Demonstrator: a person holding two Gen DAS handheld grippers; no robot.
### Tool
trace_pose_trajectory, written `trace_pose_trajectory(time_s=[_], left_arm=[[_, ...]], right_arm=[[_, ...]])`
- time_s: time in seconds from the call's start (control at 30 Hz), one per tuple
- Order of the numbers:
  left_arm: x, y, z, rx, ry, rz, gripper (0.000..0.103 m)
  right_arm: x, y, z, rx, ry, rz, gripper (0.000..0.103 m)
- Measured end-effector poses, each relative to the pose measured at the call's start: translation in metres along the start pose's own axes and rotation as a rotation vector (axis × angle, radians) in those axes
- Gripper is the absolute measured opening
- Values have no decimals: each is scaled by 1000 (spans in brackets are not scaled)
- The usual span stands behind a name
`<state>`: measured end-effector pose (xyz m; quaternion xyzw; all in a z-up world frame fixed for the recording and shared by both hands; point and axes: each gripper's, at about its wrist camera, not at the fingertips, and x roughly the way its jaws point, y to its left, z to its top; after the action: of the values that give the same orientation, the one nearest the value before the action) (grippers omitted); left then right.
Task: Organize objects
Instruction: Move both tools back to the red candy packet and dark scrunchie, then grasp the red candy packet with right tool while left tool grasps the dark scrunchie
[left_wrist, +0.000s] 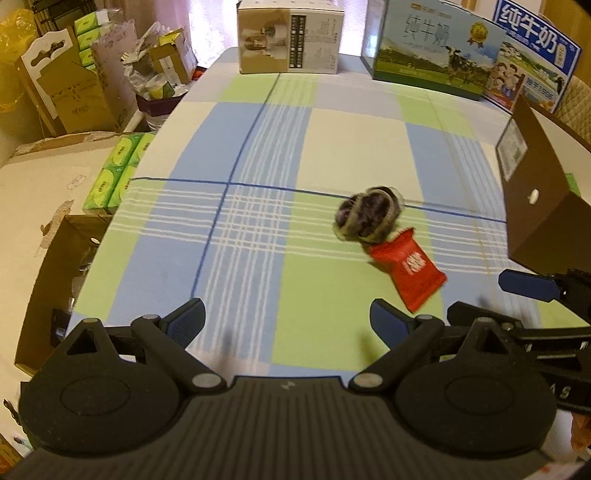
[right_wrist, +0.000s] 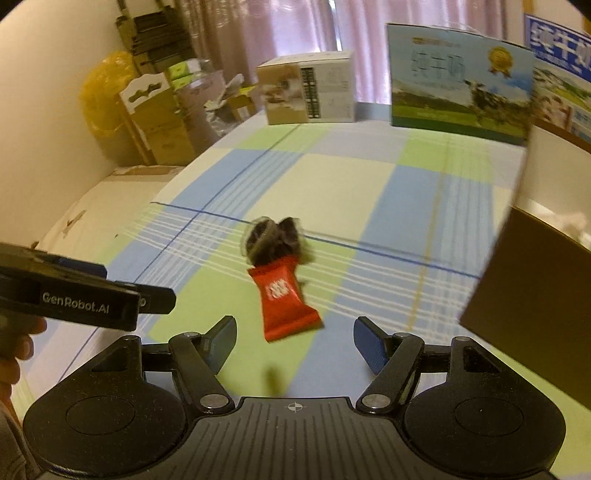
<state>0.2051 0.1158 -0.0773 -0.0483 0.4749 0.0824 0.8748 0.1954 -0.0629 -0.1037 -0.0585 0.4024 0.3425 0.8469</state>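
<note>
Left wrist view looks down on a table draped in a blue, green and cream checked tablecloth (left_wrist: 332, 147); the left gripper (left_wrist: 288, 319) sits low in the foreground with its blue-padded jaws spread wide and nothing between them; ahead and to the right lies a red foil snack packet with white lettering (left_wrist: 408, 271), flat on a green square of the cloth; touching its far end is a dark, blurred fuzzy bundle of purple-black material (left_wrist: 365, 216), too smeared to identify further; a brown cardboard box with a white label (left_wrist: 535, 199) stands at the right edge, well apart from the packet; the right gripper's blue fingertip (left_wrist: 526, 284) pokes in just below that box.

Right wrist view shows the right gripper (right_wrist: 295, 343) likewise with jaws apart and empty; the red packet (right_wrist: 284, 302) lies just beyond the gap between them, the dark bundle (right_wrist: 275, 236) at its far end; the left gripper's black body comes in from the left edge, held by a hand (right_wrist: 16, 350); at the table's far side stand a beige printed carton (right_wrist: 308, 92) and a milk carton with a cow picture (right_wrist: 460, 81), side by side.
</note>
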Motion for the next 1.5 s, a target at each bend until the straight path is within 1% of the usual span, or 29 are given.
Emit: trace_pose_trajectory(time_s=[0.1,0.2,0.37,0.5,0.6,0.7,0.77,0.83,0.87,0.9,0.93,1.07,1.17,1.27,1.37,1.5], left_arm=[[3,7,2,-22,3,4,94],[7,9,3,-23,8,19,94],[14,12,5,-42,11,33,94],[22,15,8,-56,22,40,94],[25,15,11,-57,14,45,94],[27,15,12,-56,9,47,94],[30,15,13,-55,10,50,94],[31,13,13,-48,9,47,94],[31,13,14,-46,5,44,94],[31,12,14,-41,-1,37,94],[31,10,15,-34,-6,29,94],[33,3,19,-16,-20,-5,94],[37,-4,23,3,-33,-51,94],[42,-17,28,50,-50,-90,94],[49,-31,33,108,-72,-103,94],[65,-46,41,140,-79,-118,93]], right_arm=[[11,5,3,-32,-8,5,63],[23,9,6,-62,-7,10,60],[41,12,6,-97,-3,-6,58],[52,13,5,-119,5,-13,53],[59,14,5,-135,11,-24,49],[64,14,3,-144,16,-27,47],[66,13,2,-155,18,-30,45],[66,13,1,-164,23,-31,36],[66,12,1,-164,25,-29,34],[66,11,1,-160,27,-23,28],[65,10,1,-155,33,-29,26],[57,-1,9,-93,51,-68,26],[48,-14,15,-31,47,-120,26],[42,-28,21,40,53,-154,26],[39,-38,23,87,70,-168,26],[39,-45,22,105,93,-191,26]])
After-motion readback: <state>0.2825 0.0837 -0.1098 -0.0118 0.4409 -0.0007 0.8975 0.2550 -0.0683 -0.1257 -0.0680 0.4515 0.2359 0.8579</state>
